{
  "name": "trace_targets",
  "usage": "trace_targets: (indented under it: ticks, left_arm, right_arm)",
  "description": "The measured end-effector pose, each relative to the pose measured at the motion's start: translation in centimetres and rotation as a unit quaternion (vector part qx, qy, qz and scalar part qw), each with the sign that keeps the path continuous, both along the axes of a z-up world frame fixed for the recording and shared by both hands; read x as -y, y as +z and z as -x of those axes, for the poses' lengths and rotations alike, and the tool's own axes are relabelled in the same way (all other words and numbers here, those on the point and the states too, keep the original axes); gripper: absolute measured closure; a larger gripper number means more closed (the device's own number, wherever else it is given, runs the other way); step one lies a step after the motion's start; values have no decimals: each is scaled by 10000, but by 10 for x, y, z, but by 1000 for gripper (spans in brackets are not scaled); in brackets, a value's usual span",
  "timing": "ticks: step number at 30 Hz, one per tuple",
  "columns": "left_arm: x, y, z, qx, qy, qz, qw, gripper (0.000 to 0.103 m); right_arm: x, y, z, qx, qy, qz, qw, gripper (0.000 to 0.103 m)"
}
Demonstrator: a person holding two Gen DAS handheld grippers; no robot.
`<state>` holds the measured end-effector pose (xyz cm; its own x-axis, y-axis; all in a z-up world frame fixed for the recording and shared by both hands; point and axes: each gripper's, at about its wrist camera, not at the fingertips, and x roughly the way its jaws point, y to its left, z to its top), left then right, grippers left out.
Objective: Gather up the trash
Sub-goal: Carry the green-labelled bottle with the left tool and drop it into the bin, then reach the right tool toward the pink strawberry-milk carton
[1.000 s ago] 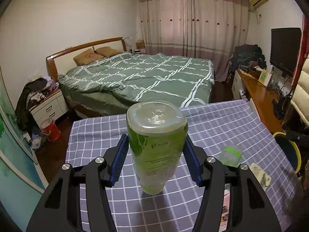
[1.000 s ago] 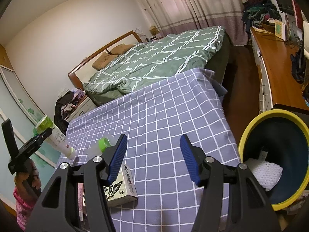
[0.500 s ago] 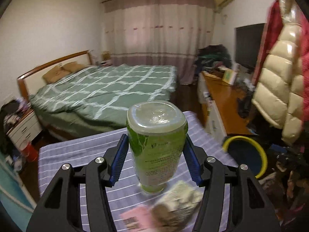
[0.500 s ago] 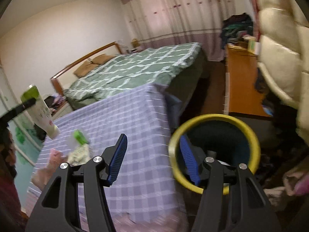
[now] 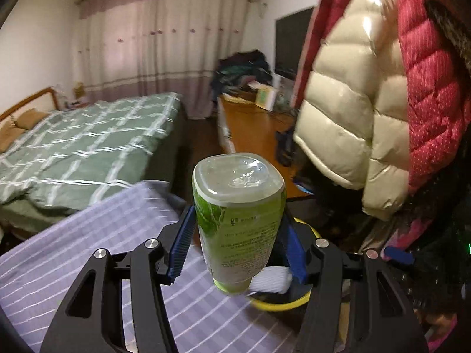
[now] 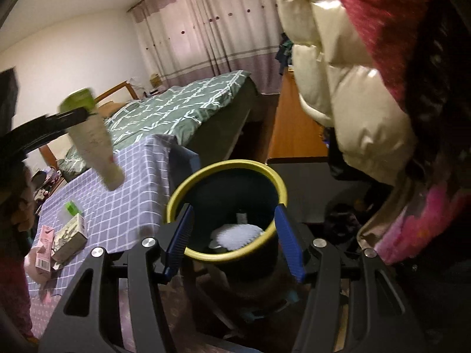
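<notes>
Clearly the left gripper [image 5: 238,247] is pinching a green bottle [image 5: 239,220], its blue pads [image 5: 183,244] pressed against the two sides of the label. The bottle hangs cap down, its clear flat base turned toward the camera. From the left wrist view the cap sits right over the near rim of the yellow-rimmed bin [image 5: 279,304], with a white crumpled thing [image 5: 270,279] inside the bin showing just beside the cap. From the right wrist view the same bottle [image 6: 92,141] appears tilted, held above the checked purple cloth [image 6: 123,203] and to the left of the bin [image 6: 226,206]; motion blur makes it hard to judge whether the cap is truly above the bin's mouth or a little short of it.

The right gripper [image 6: 232,241] is spread partway with nothing between its fingers. Its two blue pads [image 6: 179,239] frame the bin, one to each side of the near rim, and they do not seem to touch it. Inside the bin lies a white netted wad [image 6: 235,235] with a small pale scrap behind it.

Left of the bin, on the cloth, rest a printed carton [image 6: 70,238], a pink packet [image 6: 44,247] touching it, and a small clear container with a green lid [image 6: 70,207] just beyond them. To the right of the bin hang a cream puffer jacket [image 6: 347,88] and a red one [image 6: 379,20].
</notes>
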<state>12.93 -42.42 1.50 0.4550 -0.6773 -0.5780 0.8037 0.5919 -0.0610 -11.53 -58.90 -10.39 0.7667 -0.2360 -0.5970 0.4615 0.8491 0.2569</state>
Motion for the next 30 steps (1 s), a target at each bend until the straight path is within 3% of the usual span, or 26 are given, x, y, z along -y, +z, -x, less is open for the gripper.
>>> trace_targets:
  ticks: [6,8,11,18,22,27,30]
  left_arm:
    - [67,-48,-5,-261,-242,-366,9987,45]
    - [78,-58,-6,-196,-149,-450,9987,26]
    - [69,-53,-1,-137,-47,-308,9994,19]
    - [-43,-6,12,245,446,200,9985,5]
    - [-122,9,13,418,939,380,9940,5]
    - [-228,17,0,576,1831,643,9793,5]
    - [-290,14,-12,712,2474,694,9638,5]
  right_arm:
    - [9,-8,8,-73,-129,-24,9999,48]
    - [10,-7,9,-107,-182,-13,9998,46]
    - [9,-7,8,-149,-208,32,9997,46]
    - [-10,-3,-7,-191,15,112,9998,45]
    - [-30,2,-18,-200,220,175,9994,45]
    - [-57,6,-40,-259,528,233,9980,44]
    - [-77,6,-59,-355,700,312,9964,44]
